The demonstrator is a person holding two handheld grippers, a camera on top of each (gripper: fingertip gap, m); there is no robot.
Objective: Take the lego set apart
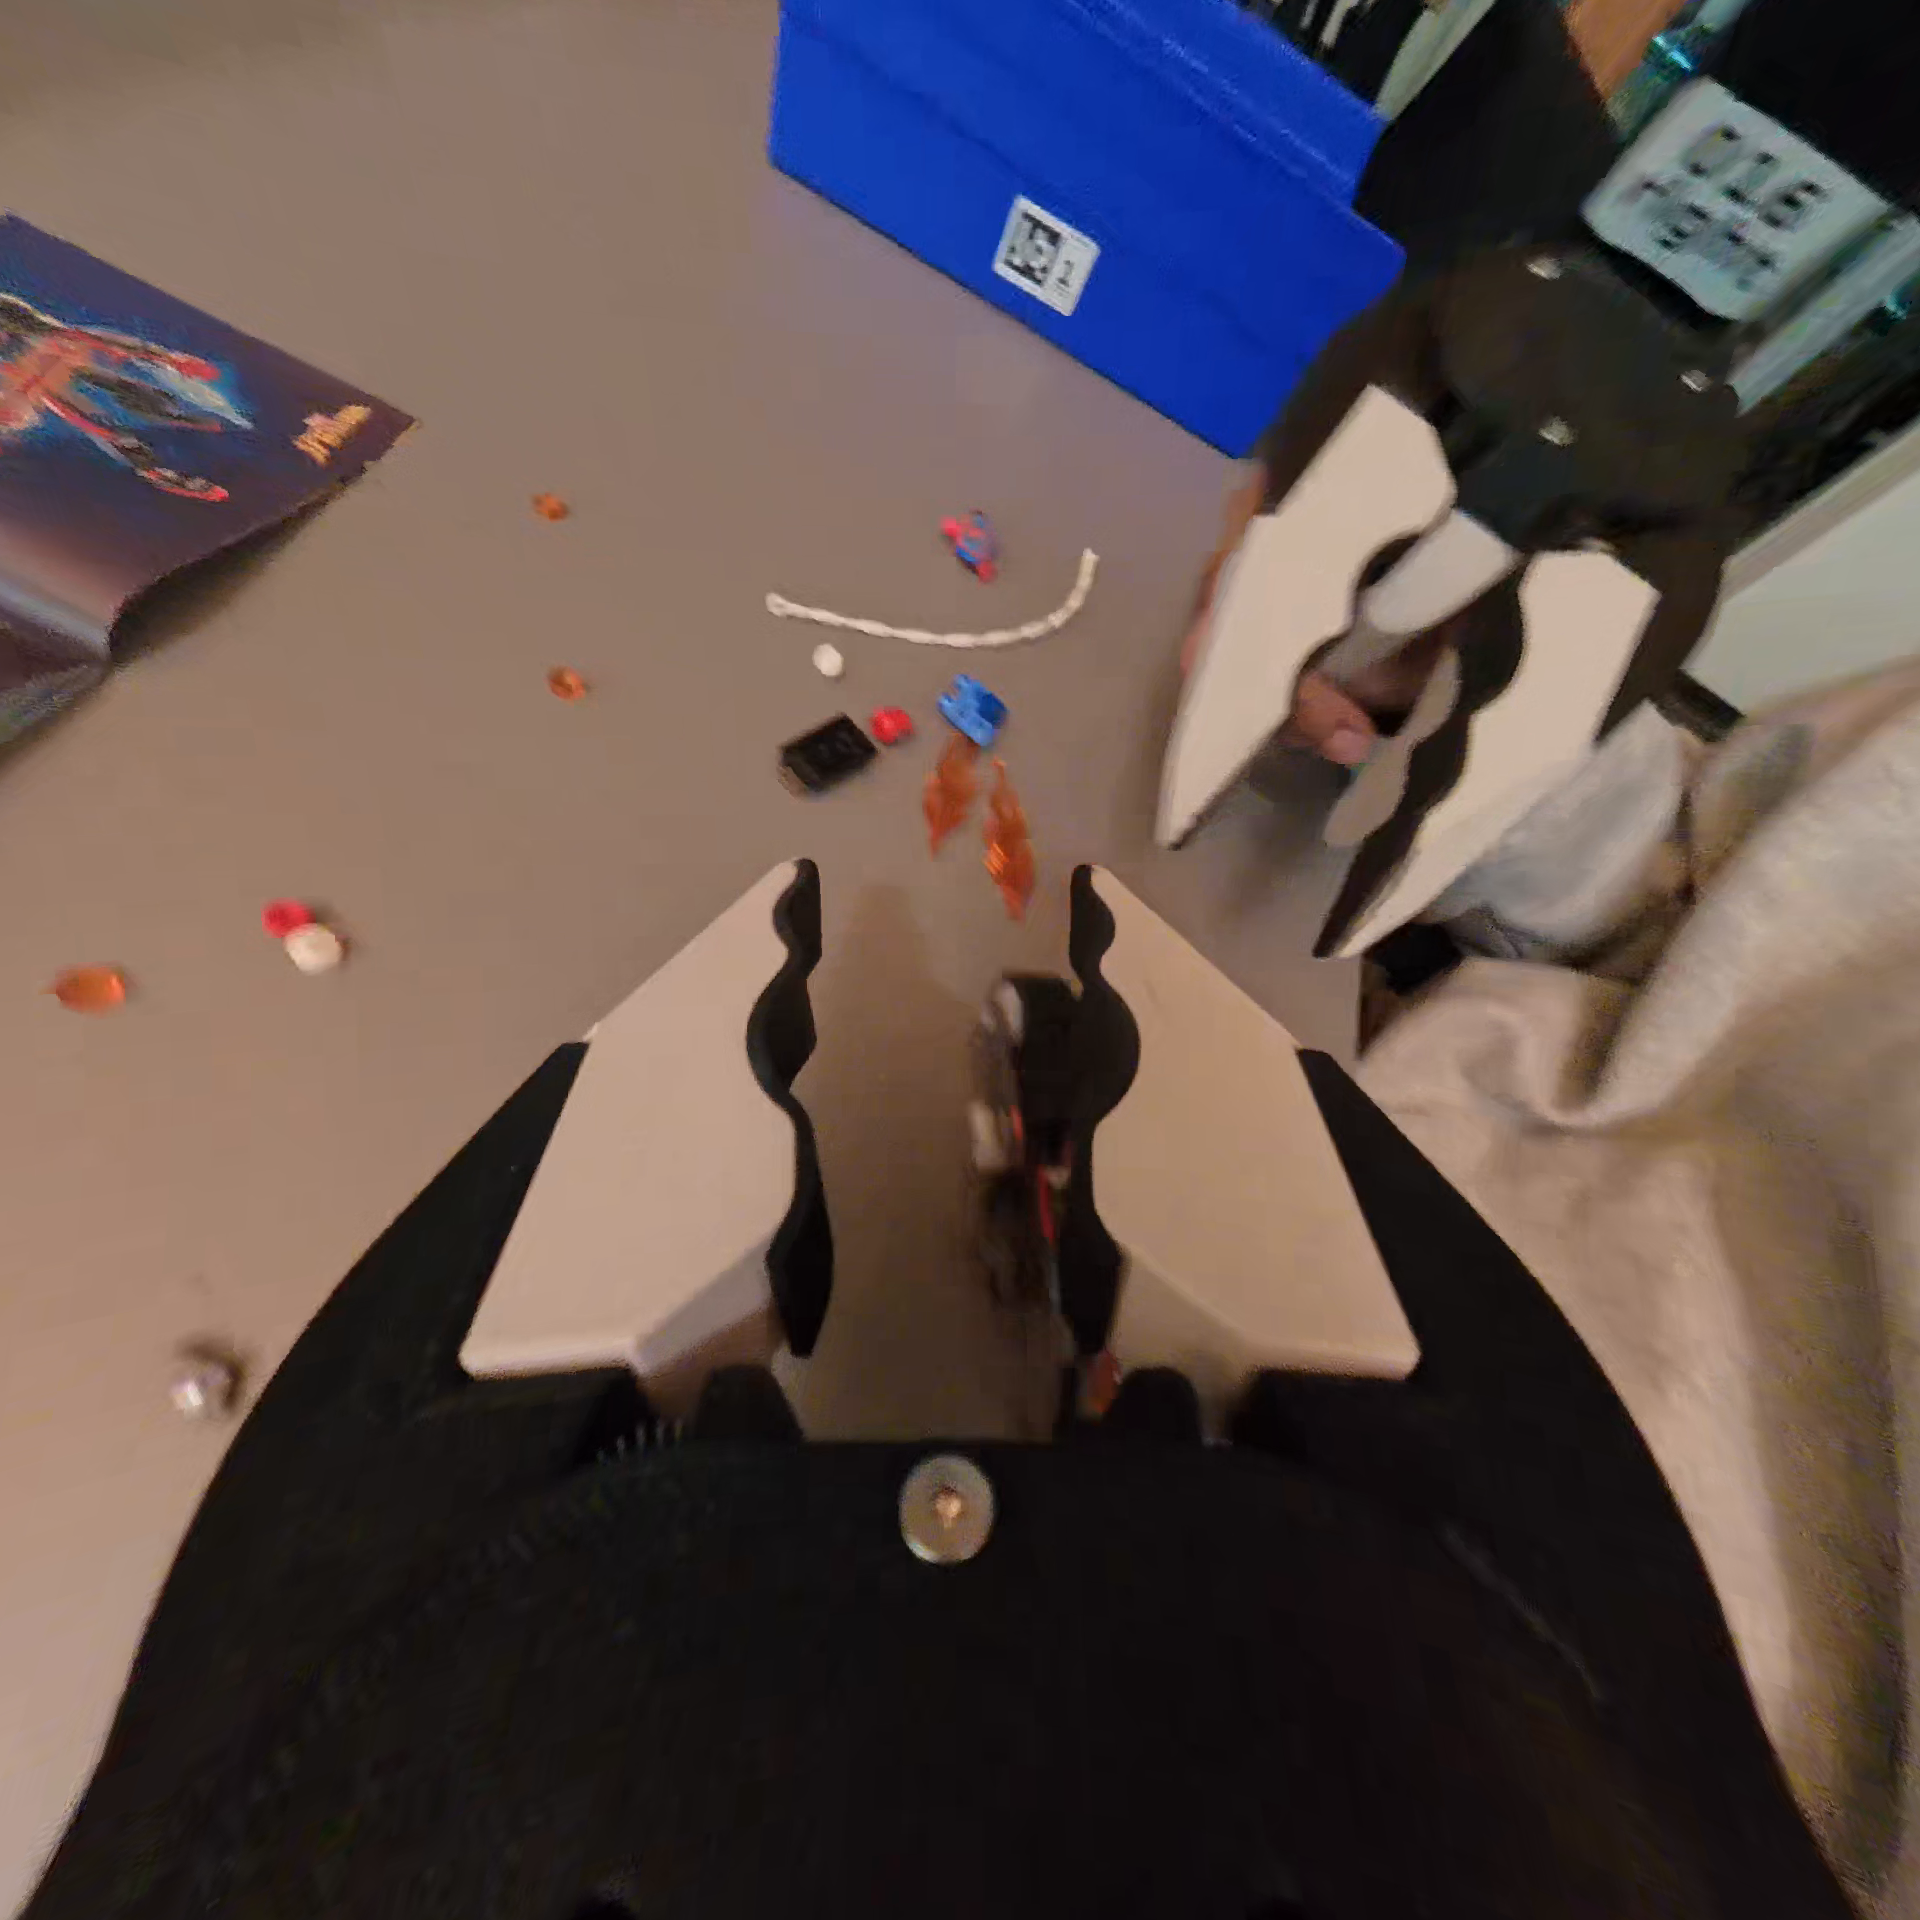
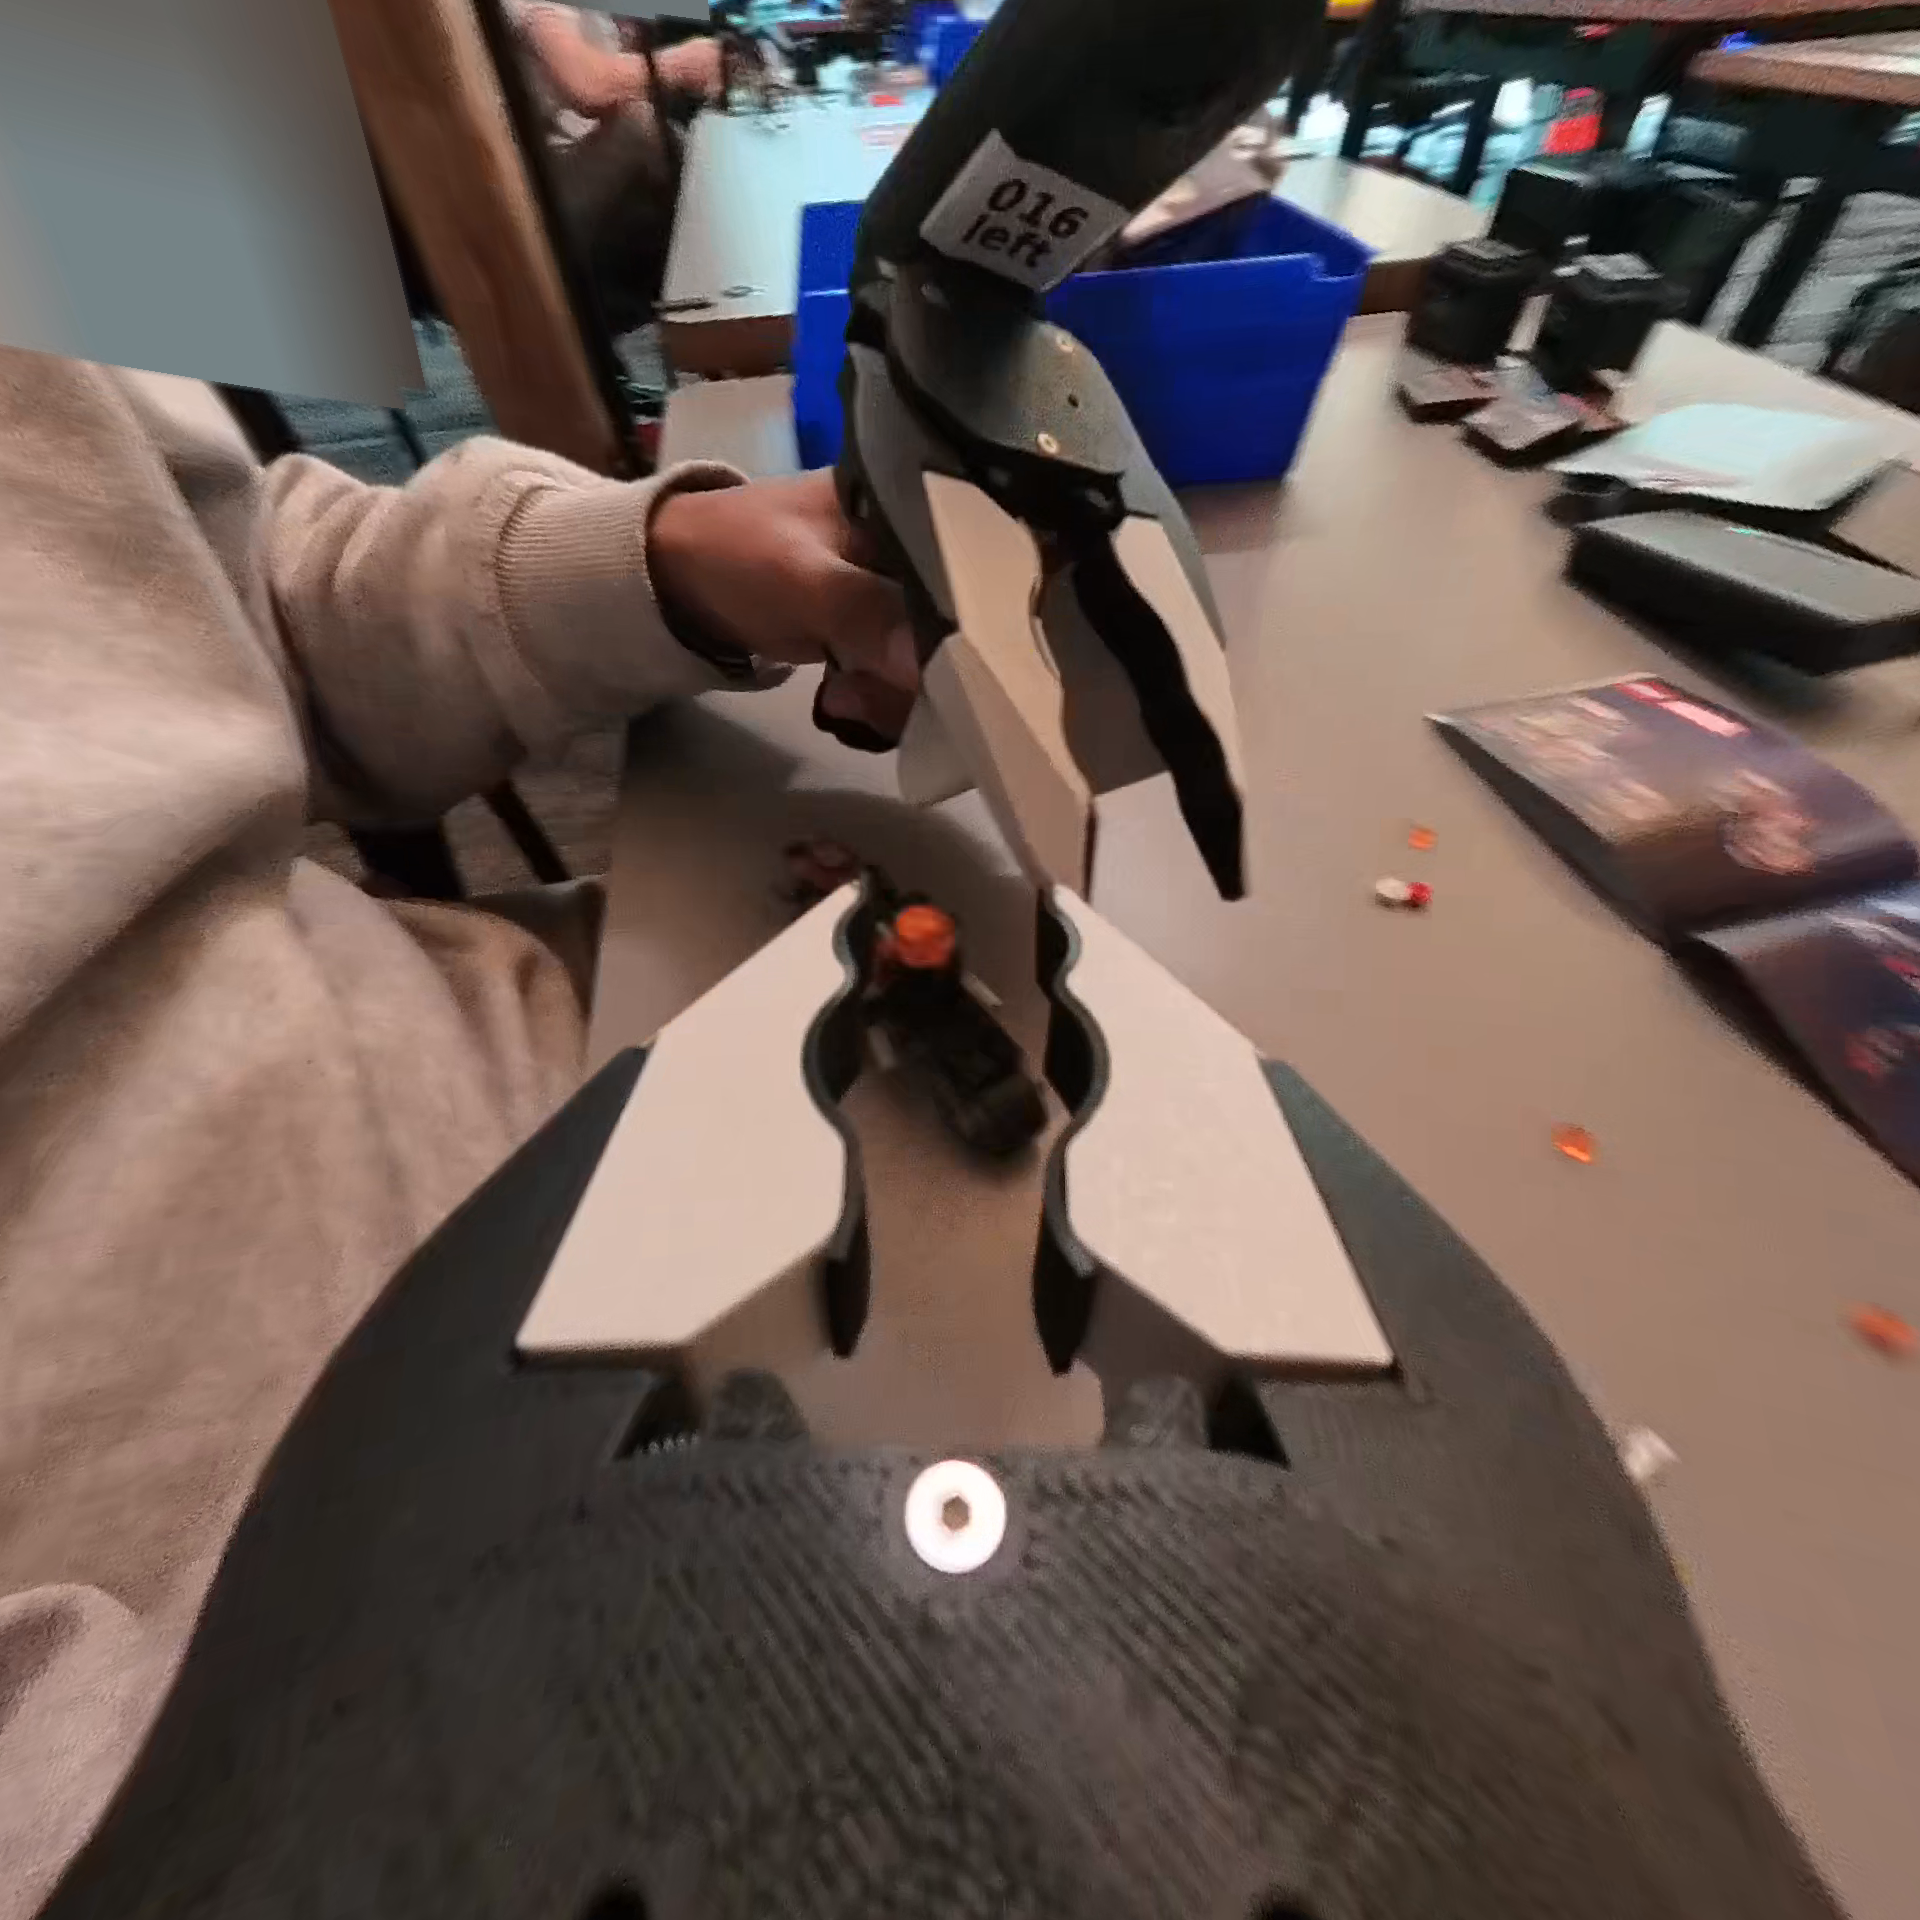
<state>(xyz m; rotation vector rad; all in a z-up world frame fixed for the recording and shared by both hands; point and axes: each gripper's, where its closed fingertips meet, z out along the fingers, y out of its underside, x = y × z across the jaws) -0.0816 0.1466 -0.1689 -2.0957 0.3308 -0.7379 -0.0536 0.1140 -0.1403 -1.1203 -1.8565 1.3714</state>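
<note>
A small dark Lego model (image 1: 1023, 1122) with red and grey bits lies on the grey table (image 1: 623, 779). In the left wrist view it sits against the inner side of one finger of my left gripper (image 1: 943, 883), which is open and empty. In the right wrist view the model (image 2: 940, 1049) carries an orange round stud and shows through the gap of my right gripper (image 2: 951, 904), which is open and held apart from it. The left gripper (image 2: 1153, 883) points down just beyond the model. The right gripper (image 1: 1257, 888) hovers at the right.
Loose pieces lie ahead: a white chain (image 1: 935, 627), a blue piece (image 1: 971, 707), a black brick (image 1: 826, 753), orange flames (image 1: 1003, 847) and scattered studs. An instruction booklet (image 1: 156, 436) lies left, a blue bin (image 1: 1070, 177) behind. A person's sleeve (image 2: 208, 831) is close. The black brick (image 1: 826, 753) lies around 9 cm away from my left fingertips.
</note>
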